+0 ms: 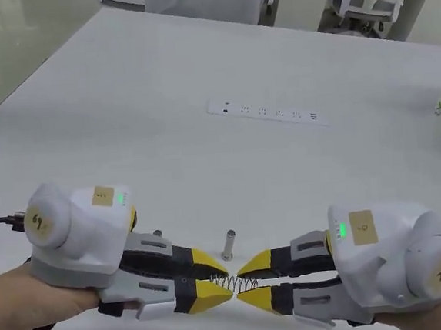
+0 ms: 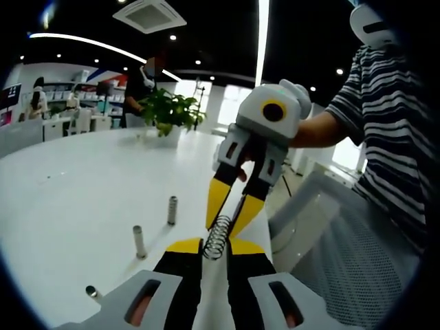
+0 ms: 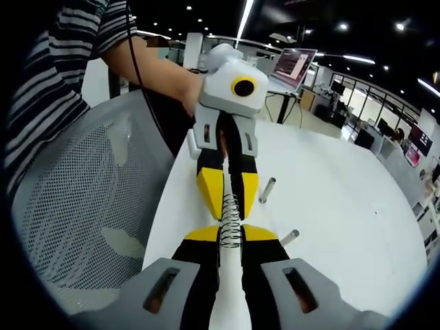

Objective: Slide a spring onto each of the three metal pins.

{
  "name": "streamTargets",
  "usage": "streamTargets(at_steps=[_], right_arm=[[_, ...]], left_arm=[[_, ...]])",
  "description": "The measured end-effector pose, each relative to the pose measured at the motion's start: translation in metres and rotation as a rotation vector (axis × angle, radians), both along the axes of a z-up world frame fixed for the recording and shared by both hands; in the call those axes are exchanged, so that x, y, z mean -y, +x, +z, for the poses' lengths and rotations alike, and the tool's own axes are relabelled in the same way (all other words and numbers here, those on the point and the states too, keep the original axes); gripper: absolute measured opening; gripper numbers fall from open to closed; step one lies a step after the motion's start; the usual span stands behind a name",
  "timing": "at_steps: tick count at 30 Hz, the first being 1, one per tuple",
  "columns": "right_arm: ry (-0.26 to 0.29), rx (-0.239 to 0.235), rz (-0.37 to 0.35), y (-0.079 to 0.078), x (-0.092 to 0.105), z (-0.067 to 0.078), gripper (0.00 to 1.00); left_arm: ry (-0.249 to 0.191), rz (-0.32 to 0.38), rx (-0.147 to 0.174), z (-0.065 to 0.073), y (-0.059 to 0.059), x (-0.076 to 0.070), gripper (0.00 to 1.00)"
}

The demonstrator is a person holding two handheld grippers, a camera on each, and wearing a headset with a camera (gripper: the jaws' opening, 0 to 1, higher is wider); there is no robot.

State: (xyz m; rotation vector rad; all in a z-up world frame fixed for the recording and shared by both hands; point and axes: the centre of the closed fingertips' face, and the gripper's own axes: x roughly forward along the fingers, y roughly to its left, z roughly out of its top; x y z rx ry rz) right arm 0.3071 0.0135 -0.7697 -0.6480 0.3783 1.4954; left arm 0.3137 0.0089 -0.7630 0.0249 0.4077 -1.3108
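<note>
**A:** Biggest first: what's there?

**B:** A white workbench (image 1: 198,82), with a power strip (image 1: 262,111) toward its 12 o'clock. Down at 6 o'clock the left gripper (image 1: 219,282) and the right gripper (image 1: 246,282) meet nose to nose. Each has its yellow tips pinched together on one end of a single spring (image 1: 235,285).

**A:** Why two grippers on one spring?

**B:** I read it as a re-grip. One steadies the coil while the other takes a better hold, so that an end opens up for a pin. Gripping it by the sides leaves the bore unblocked.

**A:** And the pins?

**B:** In the left gripper view they stand from 10 round to 8 o'clock of the jaws: far pin (image 2: 172,210), middle pin (image 2: 139,242) and near pin (image 2: 93,292). All three look bare, so I judge that none is done yet.

**A:** The spring itself?

**B:** It is short, thin bright wire with open, evenly spaced coils. It runs straight between the two pairs of tips and seems to be held clear of the tabletop. It doesn't look squashed or bent.
</note>
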Motion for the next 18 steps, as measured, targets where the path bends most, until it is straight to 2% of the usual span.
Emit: streamTargets(at_steps=[8,18], right_arm=[[0.014,-0.022,-0.016,-0.0001,0.0019,0.0012,0.08],[0.017,-0.041,-0.035,-0.0014,0.0036,-0.0014,0.09]], left_arm=[[-0.018,-0.022,0.005,0.0039,-0.0044,0.001,0.02],[-0.007,-0.049,0.004,0.0016,-0.0073,0.0029,0.02]])
